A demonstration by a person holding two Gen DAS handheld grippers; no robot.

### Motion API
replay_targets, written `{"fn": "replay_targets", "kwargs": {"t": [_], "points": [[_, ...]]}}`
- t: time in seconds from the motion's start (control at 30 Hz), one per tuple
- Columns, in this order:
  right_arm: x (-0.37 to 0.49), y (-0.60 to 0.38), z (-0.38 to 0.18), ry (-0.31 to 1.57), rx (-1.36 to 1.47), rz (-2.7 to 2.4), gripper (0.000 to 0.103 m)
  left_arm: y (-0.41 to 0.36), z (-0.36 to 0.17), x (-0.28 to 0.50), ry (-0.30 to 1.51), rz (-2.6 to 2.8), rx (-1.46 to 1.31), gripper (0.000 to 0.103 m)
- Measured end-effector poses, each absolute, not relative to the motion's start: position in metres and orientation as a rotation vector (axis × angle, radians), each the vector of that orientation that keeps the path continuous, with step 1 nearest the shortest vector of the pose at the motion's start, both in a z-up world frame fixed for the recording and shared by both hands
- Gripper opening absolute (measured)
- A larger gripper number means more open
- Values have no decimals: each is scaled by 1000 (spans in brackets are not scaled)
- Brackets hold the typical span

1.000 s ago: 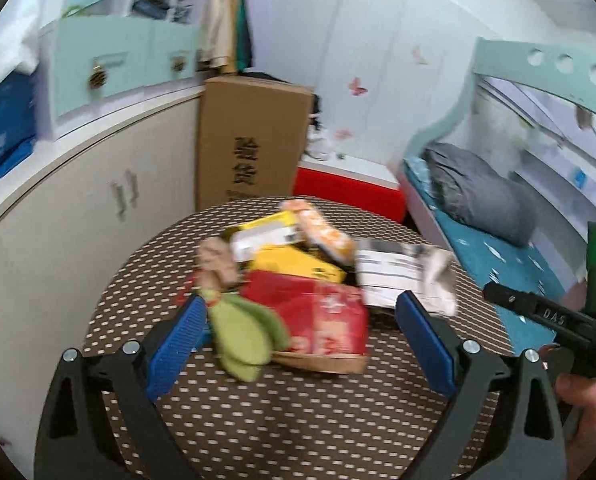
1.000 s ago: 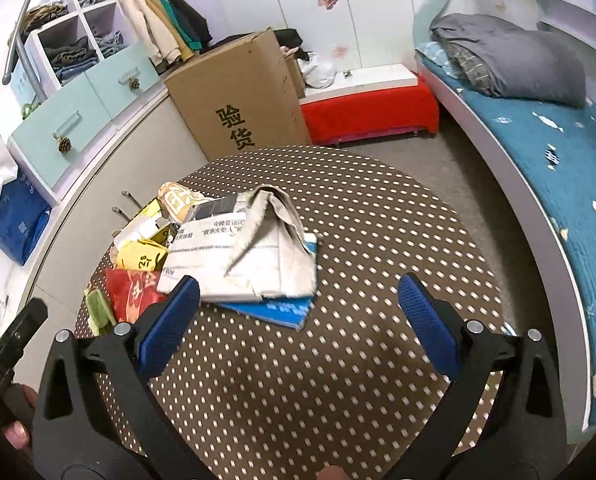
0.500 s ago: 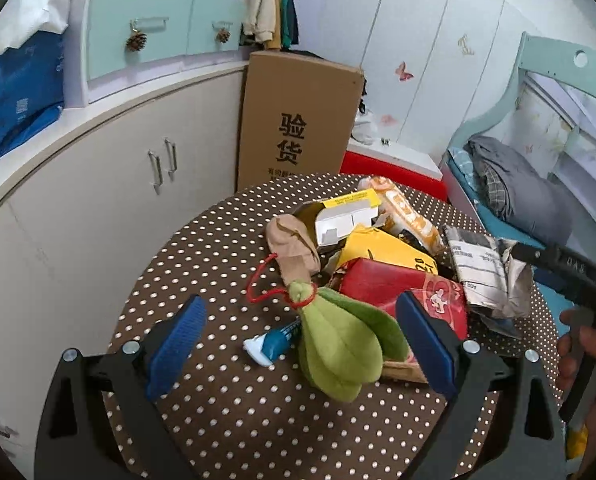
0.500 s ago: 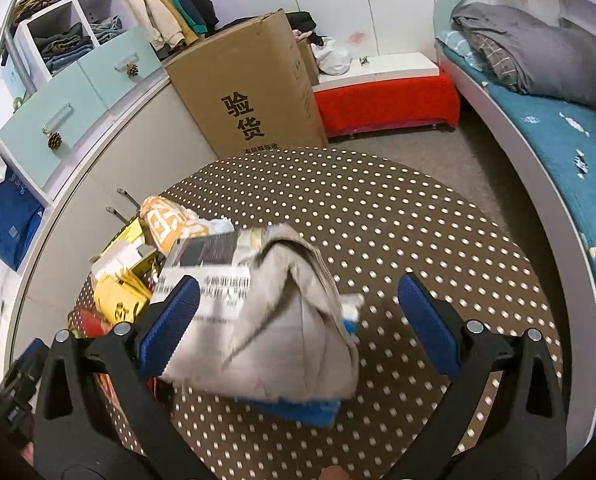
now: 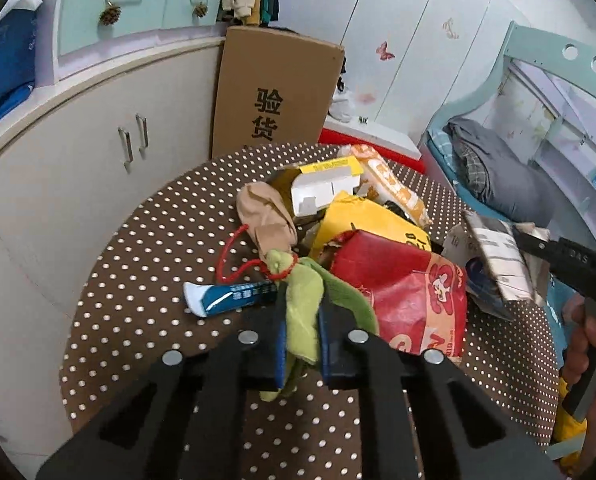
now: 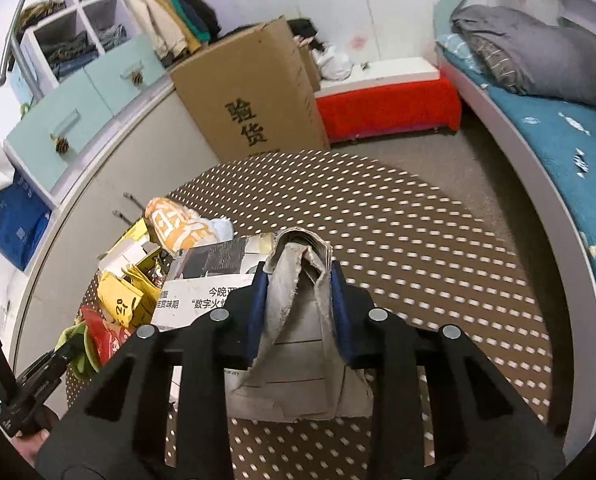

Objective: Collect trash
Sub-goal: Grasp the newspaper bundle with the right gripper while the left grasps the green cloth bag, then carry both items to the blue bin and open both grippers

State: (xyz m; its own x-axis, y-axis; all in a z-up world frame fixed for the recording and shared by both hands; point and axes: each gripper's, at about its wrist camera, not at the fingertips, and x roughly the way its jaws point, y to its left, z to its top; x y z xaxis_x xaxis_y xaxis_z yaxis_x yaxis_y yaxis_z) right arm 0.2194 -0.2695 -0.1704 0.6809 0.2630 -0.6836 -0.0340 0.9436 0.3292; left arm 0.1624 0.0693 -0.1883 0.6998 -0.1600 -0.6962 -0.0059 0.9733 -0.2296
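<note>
On the dotted table (image 5: 145, 264) we see a trash heap: newspaper (image 6: 298, 344), red bag (image 5: 402, 288), green cloth (image 5: 304, 316), blue tube (image 5: 233, 296). Our right gripper (image 6: 298, 300) has just closed and clamps the newspaper's fold; our left gripper (image 5: 301, 336) has just closed and clamps the cloth.

Tall cardboard box (image 6: 253, 108) bearing black characters standing against cream cabinet (image 5: 85, 168). Mint drawers (image 6: 73, 116) with pinecone knobs sitting above. Clothes (image 6: 169, 12) hanging beside open shelves (image 6: 69, 36). Grey blanket (image 6: 534, 52) lying bundled on teal bed (image 6: 558, 148). Red bench (image 6: 386, 108) sitting beneath butterfly-stickered wall (image 5: 402, 40). Blue bag (image 6: 13, 224) resting on counter.
</note>
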Motion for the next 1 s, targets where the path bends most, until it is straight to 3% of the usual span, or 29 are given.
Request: {"fn": "replay_targets", "kwargs": {"t": [0.5, 0.77, 1.0], "points": [[148, -337, -119, 664, 336, 79, 30, 49, -106, 113, 588, -163, -139, 12], [117, -397, -109, 608, 383, -20, 30, -26, -66, 114, 529, -364, -93, 12], [91, -468, -138, 633, 445, -171, 30, -123, -74, 132, 583, -559, -66, 12]]}}
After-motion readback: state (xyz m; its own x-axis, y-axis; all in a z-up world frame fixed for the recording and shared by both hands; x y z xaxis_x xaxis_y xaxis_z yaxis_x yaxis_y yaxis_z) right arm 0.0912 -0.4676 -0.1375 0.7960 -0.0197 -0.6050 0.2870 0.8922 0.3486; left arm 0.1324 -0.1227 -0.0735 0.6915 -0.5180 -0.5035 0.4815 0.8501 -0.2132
